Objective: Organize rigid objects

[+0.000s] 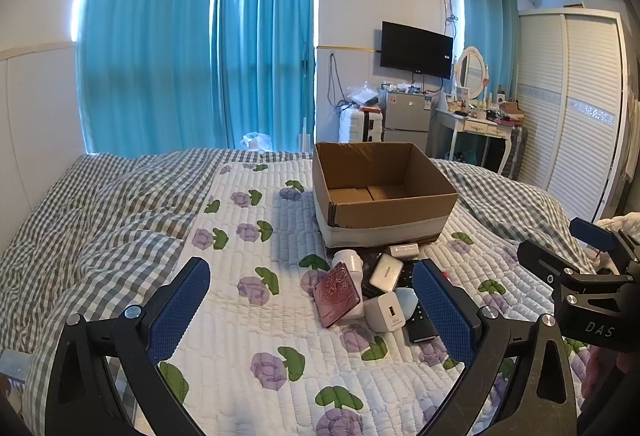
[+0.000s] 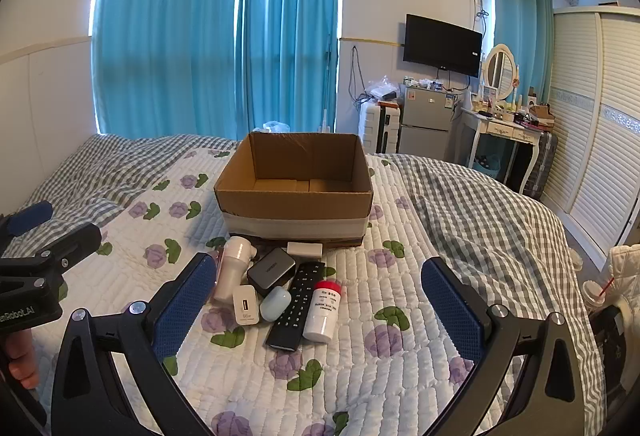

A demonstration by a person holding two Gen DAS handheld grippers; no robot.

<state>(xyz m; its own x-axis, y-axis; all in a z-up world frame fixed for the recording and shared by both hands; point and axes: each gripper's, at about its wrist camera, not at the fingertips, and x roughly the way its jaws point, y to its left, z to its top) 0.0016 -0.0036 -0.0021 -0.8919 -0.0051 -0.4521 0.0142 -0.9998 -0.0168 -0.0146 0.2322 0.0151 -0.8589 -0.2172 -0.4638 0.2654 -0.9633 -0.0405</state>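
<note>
Both grippers are wide open and hold nothing; both hang above the quilt [image 2: 400, 376], short of the pile

Left gripper [image 1: 312, 310]: blue pads spread far apart, the pile sits ahead between the fingertips, shifted toward its right finger. Right gripper [image 2: 320, 306]: same wide spread, the pile sits ahead, shifted toward its left finger

Cardboard box [image 2: 294, 191] stands open-topped straight ahead of the right gripper, past the pile. Inside I see only bare bottom flaps, no item in it. White tape band runs round its lower wall. In the left wrist view the box [image 1: 384, 191] is ahead and to the right

The pile lies just in front of the box's near wall, all on the quilt, things touching or overlapping:
- black remote [image 2: 298, 306], lying lengthwise toward the right gripper
- white bottle with red cap [image 2: 323, 312], touching the remote's right side
- pale blue oval case [image 2: 275, 303], left of the remote
- white USB charger [image 2: 245, 304], left of the case
- grey charger block [image 2: 271, 270], behind those two
- white cylinder gadget [image 2: 232, 268], next to the right gripper's left finger
- small white block [image 2: 305, 249], closest to the box wall
- dark red patterned card case [image 1: 337, 294], tilted, only seen from the left wrist

Each gripper shows at the edge of the other's view
</note>
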